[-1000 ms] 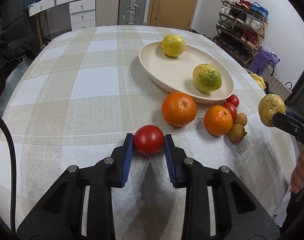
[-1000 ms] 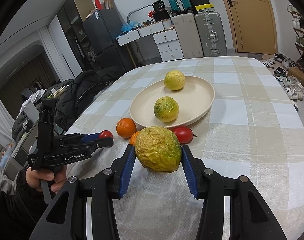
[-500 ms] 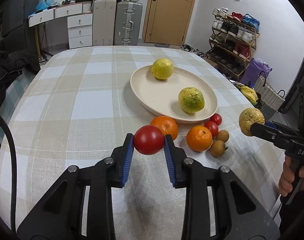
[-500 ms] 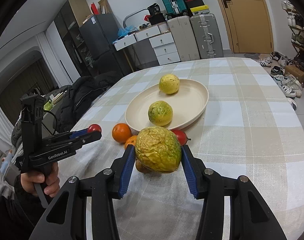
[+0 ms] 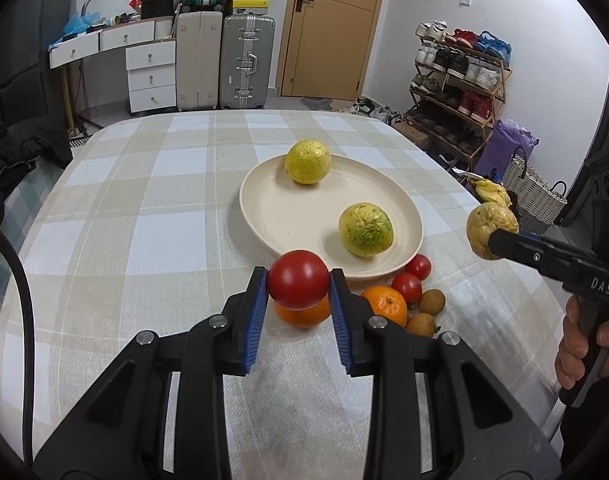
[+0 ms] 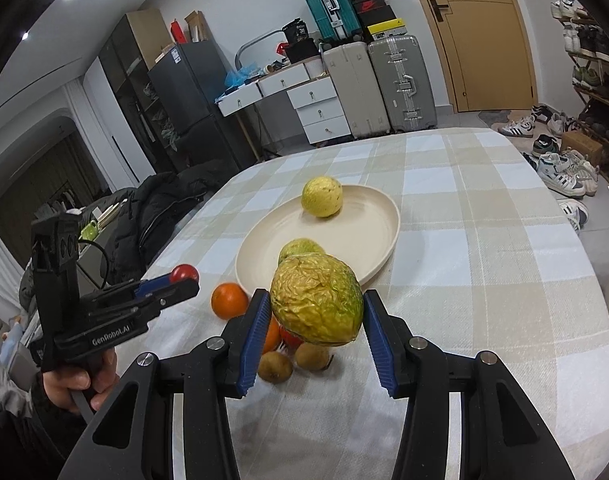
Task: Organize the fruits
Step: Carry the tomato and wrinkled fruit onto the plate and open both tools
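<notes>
Left gripper (image 5: 298, 286) fingers squeeze red tomato (image 5: 297, 279) between blue pads, up above bench (image 5: 144, 240). Right gripper (image 6: 317, 312) fingers hold wrinkly yellow-green fruit (image 6: 317, 305), near plate (image 6: 344, 244) rim.

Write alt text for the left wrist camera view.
The left hand-held gripper holds a red tomato above a checked tablecloth, before a cream plate bearing two yellow-green fruits. At right, the right hand-held gripper holds a wrinkled yellow fruit.
</notes>
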The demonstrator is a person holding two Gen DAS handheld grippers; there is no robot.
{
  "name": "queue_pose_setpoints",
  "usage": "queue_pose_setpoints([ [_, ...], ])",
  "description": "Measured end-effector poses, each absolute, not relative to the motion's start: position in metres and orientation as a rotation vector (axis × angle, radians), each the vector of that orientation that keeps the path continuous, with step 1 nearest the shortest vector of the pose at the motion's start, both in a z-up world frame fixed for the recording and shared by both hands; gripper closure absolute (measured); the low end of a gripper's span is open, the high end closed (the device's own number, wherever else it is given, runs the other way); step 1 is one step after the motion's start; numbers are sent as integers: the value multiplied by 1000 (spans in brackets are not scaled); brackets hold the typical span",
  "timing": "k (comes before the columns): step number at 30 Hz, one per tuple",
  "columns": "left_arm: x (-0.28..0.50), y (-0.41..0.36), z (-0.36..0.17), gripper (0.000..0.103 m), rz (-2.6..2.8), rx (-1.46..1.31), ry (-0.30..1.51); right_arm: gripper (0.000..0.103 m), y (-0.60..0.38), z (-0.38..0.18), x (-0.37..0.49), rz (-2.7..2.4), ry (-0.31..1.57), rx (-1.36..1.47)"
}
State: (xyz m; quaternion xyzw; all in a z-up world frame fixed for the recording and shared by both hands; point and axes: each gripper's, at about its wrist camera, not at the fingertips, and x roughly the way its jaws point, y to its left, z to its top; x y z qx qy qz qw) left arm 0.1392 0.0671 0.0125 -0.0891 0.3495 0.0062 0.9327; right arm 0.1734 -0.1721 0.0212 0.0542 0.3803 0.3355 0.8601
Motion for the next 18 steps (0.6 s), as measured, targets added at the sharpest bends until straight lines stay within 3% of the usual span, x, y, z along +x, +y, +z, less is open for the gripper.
queue_pose_setpoints([
  [18,190,55,24,75,29,-133,694,55,-167,10,232,637,817,160],
])
